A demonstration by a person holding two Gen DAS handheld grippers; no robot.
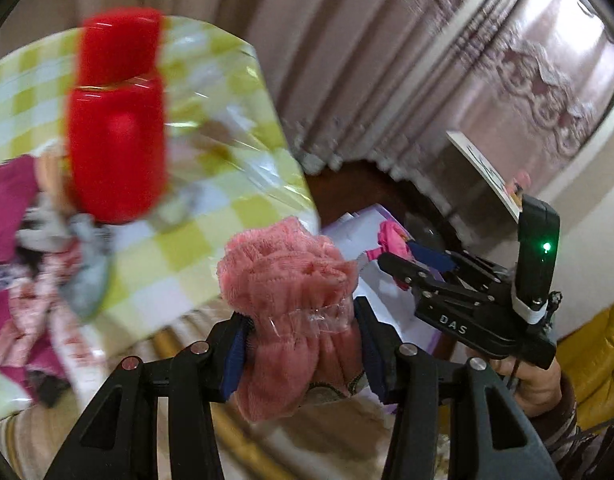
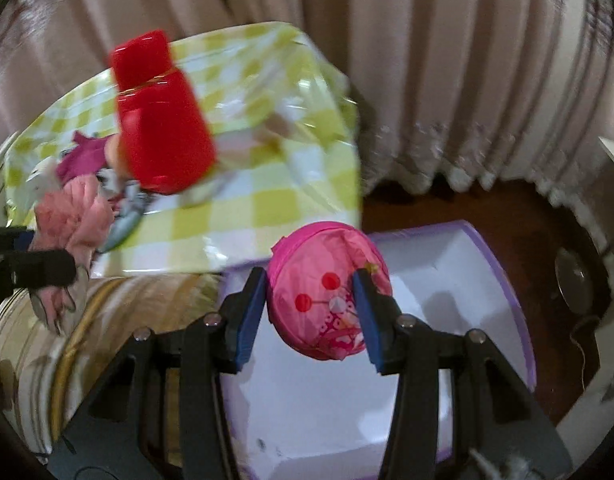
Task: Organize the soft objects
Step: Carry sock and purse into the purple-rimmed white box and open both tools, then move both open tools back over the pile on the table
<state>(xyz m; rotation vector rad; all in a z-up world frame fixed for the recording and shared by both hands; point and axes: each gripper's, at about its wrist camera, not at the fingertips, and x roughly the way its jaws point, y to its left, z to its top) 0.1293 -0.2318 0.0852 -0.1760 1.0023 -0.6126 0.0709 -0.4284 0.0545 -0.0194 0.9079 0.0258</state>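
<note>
- Two black two-finger grippers, each clamping one soft item.
- Left gripper (image 1: 301, 344) grips one taped pink knitted bundle (image 1: 291, 300).
- Right gripper (image 2: 309, 312) pinches one round pink fabric pouch (image 2: 327, 300) above one white lilac-edged box (image 2: 447, 280).
- One red plastic flask (image 2: 159, 120) stands on one green-checked table (image 2: 267, 200).

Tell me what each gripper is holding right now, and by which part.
Left gripper: a bundled pink knitted cloth, clamped around its taped lower half. Right gripper: a round pink fabric pouch, pinched across its sides.

Both wrist views close behind their tongs, angled downward, sharing the checked counter (image 1: 179, 264), red flask (image 2: 163, 120), white box (image 2: 447, 280)
</note>
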